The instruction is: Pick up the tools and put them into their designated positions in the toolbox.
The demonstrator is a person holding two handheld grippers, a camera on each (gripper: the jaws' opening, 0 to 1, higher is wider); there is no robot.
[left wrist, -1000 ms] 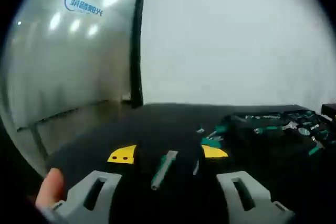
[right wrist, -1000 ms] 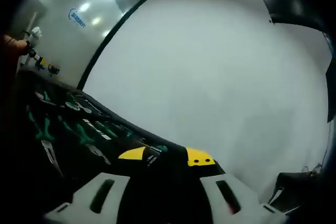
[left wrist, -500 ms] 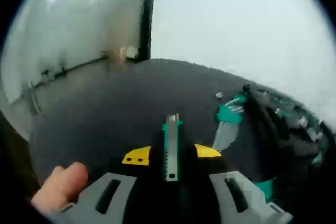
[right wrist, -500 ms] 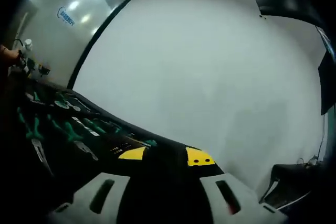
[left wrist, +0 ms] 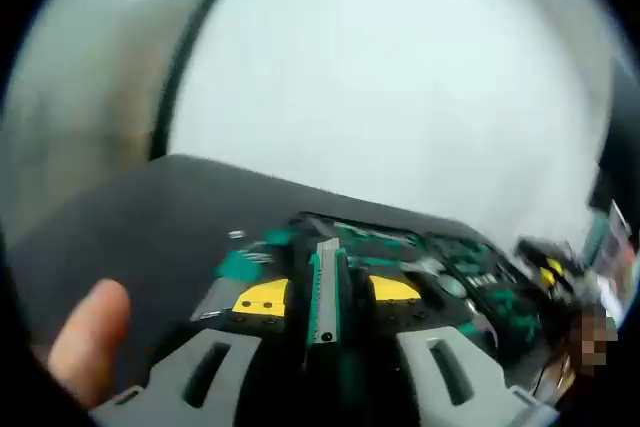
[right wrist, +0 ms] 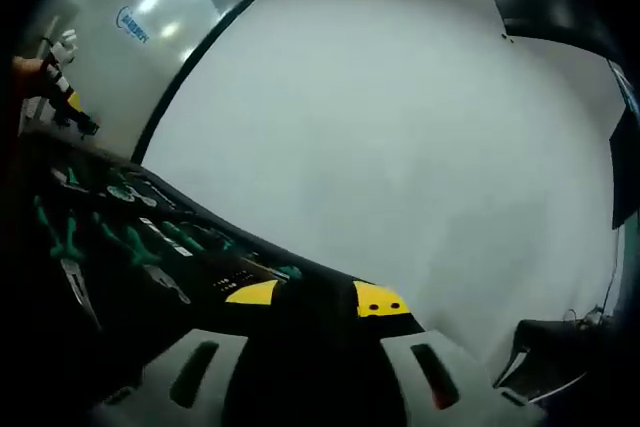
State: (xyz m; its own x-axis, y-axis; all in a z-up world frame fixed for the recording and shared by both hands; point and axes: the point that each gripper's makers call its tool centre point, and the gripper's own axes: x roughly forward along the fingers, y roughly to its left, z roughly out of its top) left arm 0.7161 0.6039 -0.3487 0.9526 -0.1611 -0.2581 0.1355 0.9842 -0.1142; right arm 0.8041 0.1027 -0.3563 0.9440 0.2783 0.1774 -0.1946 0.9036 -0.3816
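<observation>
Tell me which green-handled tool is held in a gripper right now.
The long narrow tool, clamped upright between the left gripper's yellow-tipped jaws. The other green-handled tools lie in the toolbox beyond it.

My right tool (right wrist: 312, 299) sits with jaws apart and empty, above an open toolbox (right wrist: 120, 247) of green-handled tools (right wrist: 140, 247), white wall (right wrist: 400, 127) behind.

Both views low, toward toolbox (left wrist: 450, 267).

Tool (left wrist: 323, 292) — dull metal, green plastic
</observation>
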